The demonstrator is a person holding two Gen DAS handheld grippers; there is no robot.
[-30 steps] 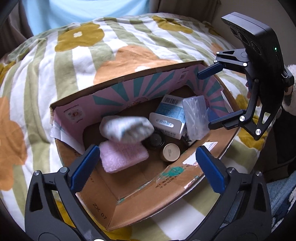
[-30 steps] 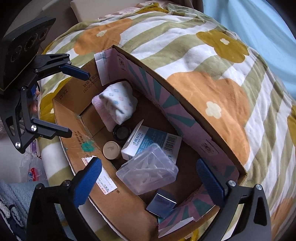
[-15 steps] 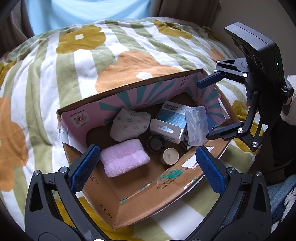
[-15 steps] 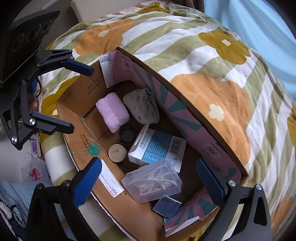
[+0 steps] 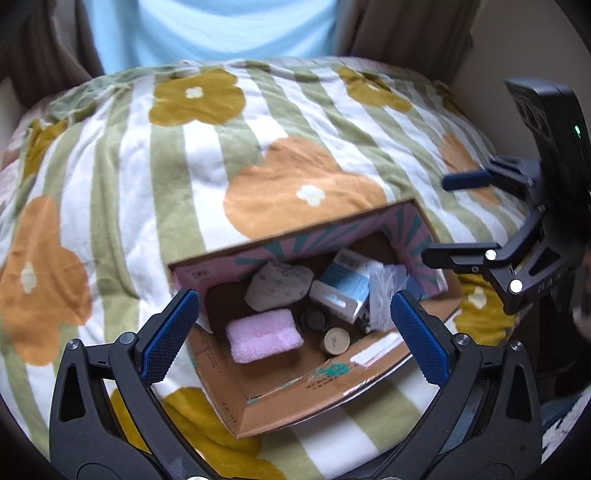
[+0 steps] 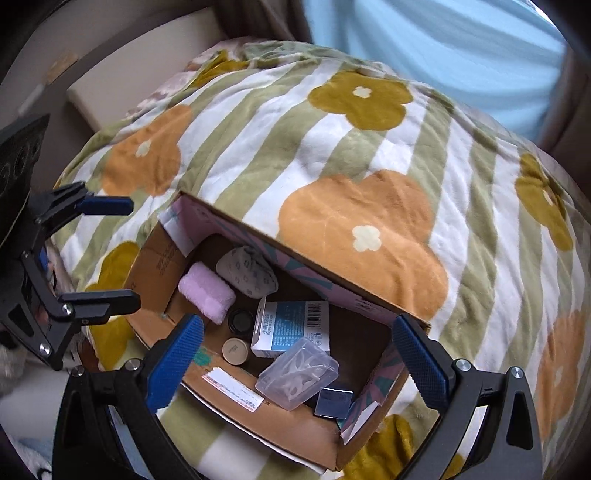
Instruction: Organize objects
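Observation:
An open cardboard box (image 5: 325, 395) (image 6: 258, 417) sits on a flowered blanket. Inside lie a pink sponge (image 5: 264, 335) (image 6: 207, 293), a patterned cloth bundle (image 5: 279, 286) (image 6: 246, 272), a blue-and-white carton (image 5: 341, 288) (image 6: 291, 326), a clear plastic case (image 6: 297, 373) (image 5: 386, 295), a dark jar (image 5: 314, 320) (image 6: 241, 320), a tan-lidded jar (image 5: 335, 341) (image 6: 235, 350) and a small dark packet (image 6: 333, 402). My left gripper (image 5: 295, 339) (image 6: 107, 251) is open and empty above the box's left end. My right gripper (image 6: 295, 365) (image 5: 447, 218) is open and empty above the right end.
The green-striped blanket (image 5: 147, 177) with orange and mustard flowers covers the bed around the box. A light blue curtain (image 5: 218, 29) hangs behind. A beige cushion (image 6: 122, 70) lies at the far left in the right wrist view.
The cloth bundle dropped off the pink sponge and now lies beside it by the back wall. Both grippers pulled back and up, so the box looks smaller.

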